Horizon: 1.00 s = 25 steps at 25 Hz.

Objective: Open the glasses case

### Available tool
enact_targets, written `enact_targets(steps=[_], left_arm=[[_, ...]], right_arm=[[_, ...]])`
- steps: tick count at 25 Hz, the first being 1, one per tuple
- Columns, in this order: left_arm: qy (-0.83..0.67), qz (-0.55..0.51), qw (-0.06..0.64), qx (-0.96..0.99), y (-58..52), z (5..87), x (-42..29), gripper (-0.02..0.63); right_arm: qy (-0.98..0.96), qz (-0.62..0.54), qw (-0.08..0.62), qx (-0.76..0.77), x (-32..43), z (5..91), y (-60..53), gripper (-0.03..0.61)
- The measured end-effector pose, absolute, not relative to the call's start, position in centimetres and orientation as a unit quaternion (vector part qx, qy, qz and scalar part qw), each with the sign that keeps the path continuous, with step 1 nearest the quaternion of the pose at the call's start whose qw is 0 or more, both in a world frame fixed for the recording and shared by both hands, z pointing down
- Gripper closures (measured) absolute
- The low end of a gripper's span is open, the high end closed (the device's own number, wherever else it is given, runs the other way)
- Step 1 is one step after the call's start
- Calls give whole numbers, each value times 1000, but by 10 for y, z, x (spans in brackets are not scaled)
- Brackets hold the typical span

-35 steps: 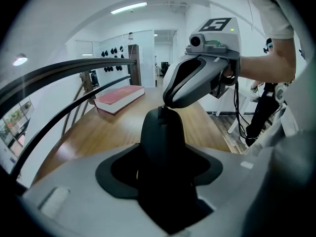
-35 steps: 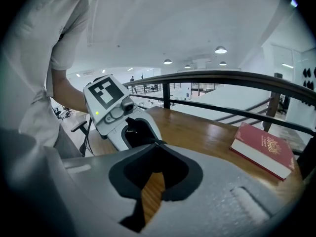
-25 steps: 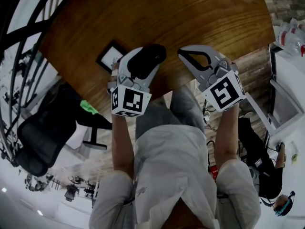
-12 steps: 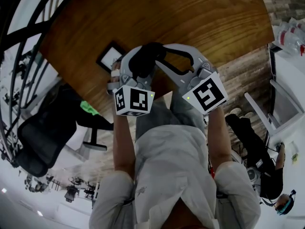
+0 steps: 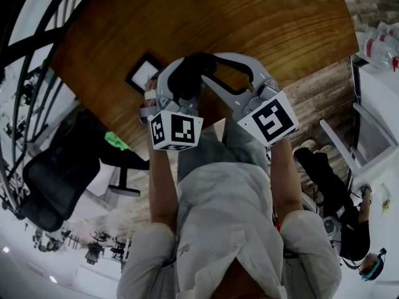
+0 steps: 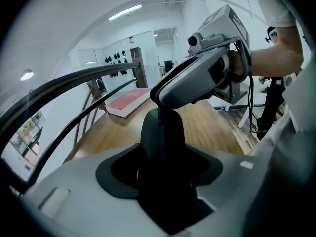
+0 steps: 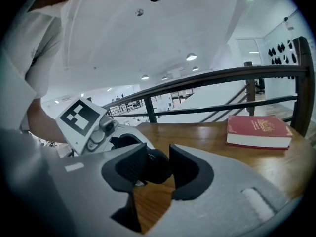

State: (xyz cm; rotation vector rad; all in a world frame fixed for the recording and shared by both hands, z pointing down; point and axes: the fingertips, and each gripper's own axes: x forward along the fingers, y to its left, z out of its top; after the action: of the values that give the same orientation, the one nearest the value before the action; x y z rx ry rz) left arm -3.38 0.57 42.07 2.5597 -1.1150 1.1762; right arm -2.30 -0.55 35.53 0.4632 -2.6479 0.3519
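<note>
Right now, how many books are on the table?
1. A red book lies flat on the wooden table beside the railing; more could be hidden from view.

The right hand-held gripper (image 5: 211, 72) has swung in from the right, where it sat well apart a second ago with its jaws together. It's now up against the glasses case (image 5: 186, 75), jaws opening, with the case's dark end between them.

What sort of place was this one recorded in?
Probably an open-plan office or lab on an upper level: a wooden table, a black railing overlooking a bright hall, and an office chair.
</note>
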Motion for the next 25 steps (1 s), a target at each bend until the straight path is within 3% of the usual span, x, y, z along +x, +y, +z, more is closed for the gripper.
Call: enact_targets(steps=[25], left_arm=[[-359, 354, 48, 862, 9, 406, -18, 353]], right_arm=[[-935, 219, 158, 228, 2, 355, -14, 428]])
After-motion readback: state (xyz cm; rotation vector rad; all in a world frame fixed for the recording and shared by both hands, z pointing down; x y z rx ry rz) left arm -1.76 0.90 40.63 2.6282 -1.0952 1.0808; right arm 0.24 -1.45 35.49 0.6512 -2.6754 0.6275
